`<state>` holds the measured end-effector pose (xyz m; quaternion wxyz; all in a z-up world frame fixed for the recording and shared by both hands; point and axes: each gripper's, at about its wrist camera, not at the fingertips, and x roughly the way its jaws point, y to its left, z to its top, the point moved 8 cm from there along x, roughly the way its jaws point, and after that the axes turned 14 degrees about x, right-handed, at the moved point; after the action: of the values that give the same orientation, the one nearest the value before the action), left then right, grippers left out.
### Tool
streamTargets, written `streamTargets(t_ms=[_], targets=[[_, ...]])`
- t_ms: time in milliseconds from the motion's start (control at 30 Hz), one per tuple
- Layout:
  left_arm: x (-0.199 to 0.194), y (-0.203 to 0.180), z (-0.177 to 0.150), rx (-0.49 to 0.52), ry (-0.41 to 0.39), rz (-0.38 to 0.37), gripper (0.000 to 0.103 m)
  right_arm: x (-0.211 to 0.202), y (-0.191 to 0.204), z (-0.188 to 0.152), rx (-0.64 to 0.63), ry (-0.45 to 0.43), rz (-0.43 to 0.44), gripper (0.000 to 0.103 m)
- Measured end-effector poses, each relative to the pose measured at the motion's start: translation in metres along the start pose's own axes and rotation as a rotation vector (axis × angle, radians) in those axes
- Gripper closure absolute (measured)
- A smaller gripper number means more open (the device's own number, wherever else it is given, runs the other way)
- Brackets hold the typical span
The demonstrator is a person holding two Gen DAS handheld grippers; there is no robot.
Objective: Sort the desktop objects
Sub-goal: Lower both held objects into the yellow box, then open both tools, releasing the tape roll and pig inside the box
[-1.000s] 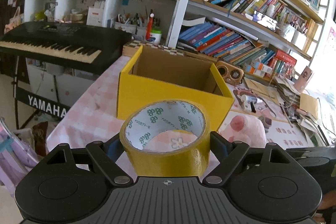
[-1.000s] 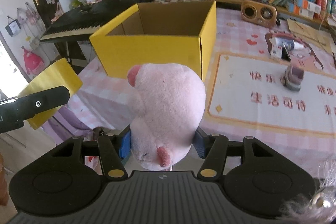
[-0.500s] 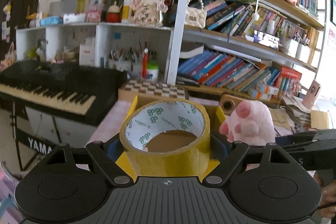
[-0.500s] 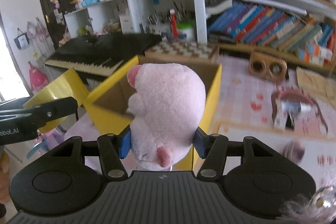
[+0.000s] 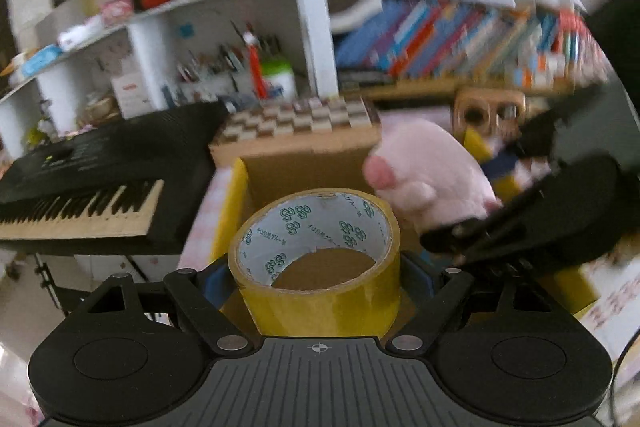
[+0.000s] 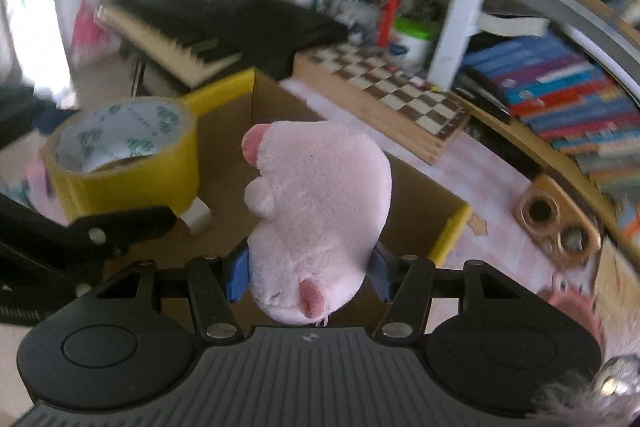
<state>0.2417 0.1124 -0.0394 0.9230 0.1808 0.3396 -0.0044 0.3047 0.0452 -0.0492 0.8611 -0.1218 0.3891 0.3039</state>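
Observation:
My left gripper [image 5: 318, 275] is shut on a yellow roll of tape [image 5: 320, 303] and holds it over the open yellow cardboard box [image 5: 236, 195]. My right gripper [image 6: 308, 271] is shut on a pink plush pig [image 6: 316, 211], also above the box [image 6: 452, 235]. The right wrist view shows the tape [image 6: 124, 163] at the left, over the box's near left corner. The left wrist view shows the pig [image 5: 432, 175] to the right of the tape, with the right gripper's black body behind it.
A checkered chessboard box [image 6: 392, 95] lies just behind the yellow box. A black keyboard [image 5: 92, 171] stands to the left. A wooden speaker [image 6: 556, 223] sits on the pink checked tablecloth at the right. Bookshelves [image 5: 440, 39] fill the background.
Both grippers have moved forward and tilted down over the box opening. The tape and the pig are closer together and still gripped.

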Motion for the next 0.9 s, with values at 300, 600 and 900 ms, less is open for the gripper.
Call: streamTargets(t_ms=[300, 600, 900], targets=[[0.033, -0.019, -0.014, 0.063, 0.119, -0.048, 0.017, 0.056, -0.001, 0.001, -0.149, 0.153, 0.005, 0.048], [0.031, -0.016, -0.018, 0.055, 0.108, -0.034, 0.015, 0.073, 0.005, 0.004, -0.197, 0.181, 0.019, 0.042], [-0.012, -0.006, 0.003, 0.021, -0.041, 0.018, 0.012, 0.027, -0.015, 0.022, -0.020, 0.016, 0.032, 0.027]])
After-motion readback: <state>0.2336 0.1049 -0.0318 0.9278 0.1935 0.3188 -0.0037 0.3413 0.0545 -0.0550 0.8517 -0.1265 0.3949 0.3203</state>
